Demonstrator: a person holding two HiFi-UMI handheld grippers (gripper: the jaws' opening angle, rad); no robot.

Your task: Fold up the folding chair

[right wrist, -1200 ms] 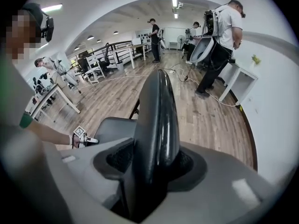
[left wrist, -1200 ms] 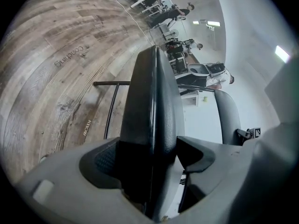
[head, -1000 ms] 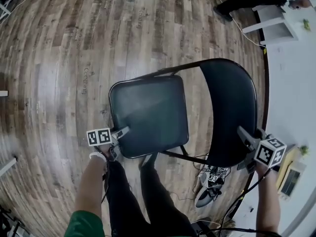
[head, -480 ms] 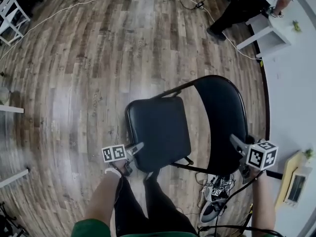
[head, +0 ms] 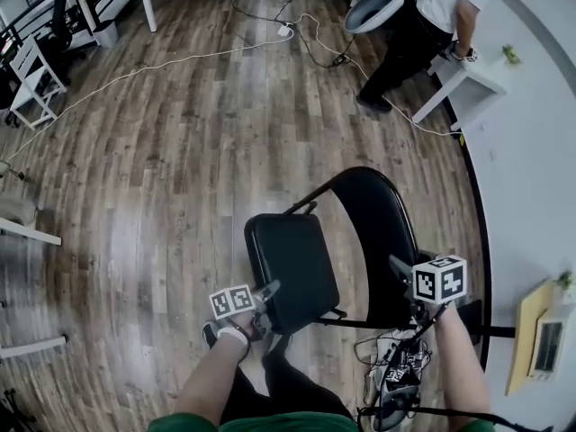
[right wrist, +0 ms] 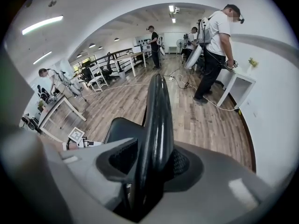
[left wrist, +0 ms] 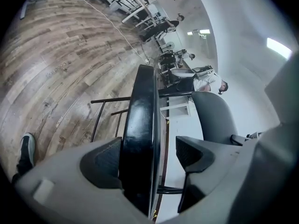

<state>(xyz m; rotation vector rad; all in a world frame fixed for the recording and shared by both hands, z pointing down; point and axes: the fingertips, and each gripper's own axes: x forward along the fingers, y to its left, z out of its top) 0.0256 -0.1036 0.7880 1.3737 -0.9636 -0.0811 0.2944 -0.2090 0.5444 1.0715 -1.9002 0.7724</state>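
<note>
Low in the centre of the head view, the chair (head: 369,214) stands on the floor. The left claw (head: 271,289) gapes wide round the seat (head: 290,264) rim with only one pad touching, so the seat could slip free and drop. The right claw (head: 400,268), its jaws just closing, pinches the backrest (right wrist: 156,125).

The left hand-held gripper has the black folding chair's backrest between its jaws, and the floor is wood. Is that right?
Not the black curved backrest: the left hand-held gripper has the edge of the black padded seat between its jaws, as the left gripper view shows. The brown plank floor is wood.
</note>
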